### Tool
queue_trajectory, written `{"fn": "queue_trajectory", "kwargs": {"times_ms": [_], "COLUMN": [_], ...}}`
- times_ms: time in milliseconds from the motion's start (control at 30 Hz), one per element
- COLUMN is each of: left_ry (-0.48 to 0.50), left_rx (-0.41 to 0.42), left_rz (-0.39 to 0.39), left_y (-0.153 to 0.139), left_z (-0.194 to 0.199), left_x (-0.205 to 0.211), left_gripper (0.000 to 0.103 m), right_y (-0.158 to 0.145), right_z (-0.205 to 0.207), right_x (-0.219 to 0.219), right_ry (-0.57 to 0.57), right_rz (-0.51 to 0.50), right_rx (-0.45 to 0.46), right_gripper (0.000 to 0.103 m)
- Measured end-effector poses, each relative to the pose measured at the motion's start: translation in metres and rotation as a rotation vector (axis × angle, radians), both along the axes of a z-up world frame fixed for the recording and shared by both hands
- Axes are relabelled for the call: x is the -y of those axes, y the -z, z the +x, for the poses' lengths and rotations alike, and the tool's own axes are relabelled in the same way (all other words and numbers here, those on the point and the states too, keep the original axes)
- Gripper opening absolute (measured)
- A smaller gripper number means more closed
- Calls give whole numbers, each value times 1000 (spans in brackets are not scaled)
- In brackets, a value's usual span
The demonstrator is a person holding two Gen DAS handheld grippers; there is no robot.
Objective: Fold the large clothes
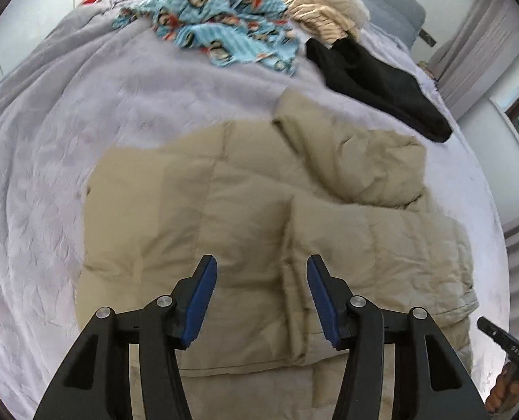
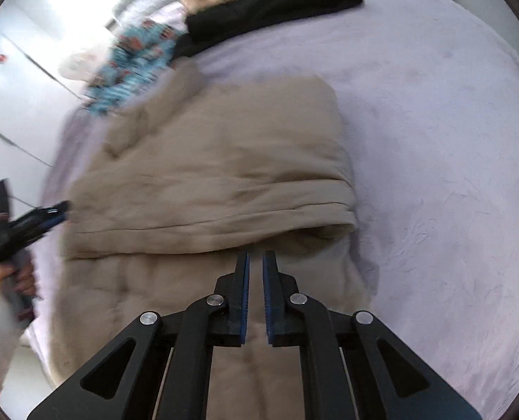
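- Looking down at the bed [image 1: 49, 161], you've got the beige puffer jacket [image 1: 224, 217] spread on the pale lilac blanket, partly folded, with one thick layer doubled over the rest.
- Your left gripper [image 1: 261, 269] hangs above the jacket with its jaws apart, nothing between the blue pads, no fabric pinched.
- Your right gripper [image 2: 256, 262] sits over the near part of the jacket, just below the folded edge [image 2: 224, 217]. Its jaws are pretty much together, only a thin slit between them, and nothing is caught in there.
- From the right wrist view you can see your left hand [image 2: 18, 276] gripping the other tool's handle at the left edge, with a light sleeve behind it. It's blurry, so no finer detail.
- Further up the bed sits the rest of the pile: a black garment [image 1: 375, 84], a blue cartoon-print piece [image 1: 217, 24] and a cream ribbed knit [image 1: 326, 3], with the black one poking out from under the knit.
- Jacket's far sleeve or hood [image 1: 357, 154] is bunched up beside the black garment.
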State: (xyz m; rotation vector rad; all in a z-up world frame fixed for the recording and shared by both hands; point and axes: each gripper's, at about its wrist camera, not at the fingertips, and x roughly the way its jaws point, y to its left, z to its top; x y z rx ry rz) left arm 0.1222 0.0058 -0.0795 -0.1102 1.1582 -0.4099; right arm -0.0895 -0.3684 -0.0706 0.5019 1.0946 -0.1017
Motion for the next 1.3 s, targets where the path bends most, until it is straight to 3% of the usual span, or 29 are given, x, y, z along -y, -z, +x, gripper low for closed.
{"fn": "queue_trajectory", "kwargs": {"times_ms": [100,200,267,367,467,600,833,1000,1133,1300], "left_ry": [51,106,120,108,105,128,84,72,69,50], "left_rx": [22,24,27,32,24,39,75,91,81,81], "left_rz": [-44,-19,27,95,67,89,128,164,235,291], "left_y": [-10,-2,14,39,60,66,38,29,46,43], "left_z": [-2,-4,-4,-1,5,4,-11,-27,-33,-35], "left_x": [24,58,77,84,82,87,70,51,44,42], "left_gripper": [55,55,55,55,55,55,55,55,55,55], "right_y": [-16,-6,4,26,60,82,46,30,33,33], "right_z": [6,33,56,83,93,84,59,24,5,-7], "right_x": [14,40,46,46,56,66,39,33,33,37], "right_ry": [72,145,124,81,99,121,99,120,152,175], "right_rz": [-42,13,37,-40,-67,-54,-253,-288,-263,-226], "right_rx": [49,56,60,13,-32,3,-17,-16,-51,-92], "right_gripper": [9,9,9,9,3,3,9,9,31,34]}}
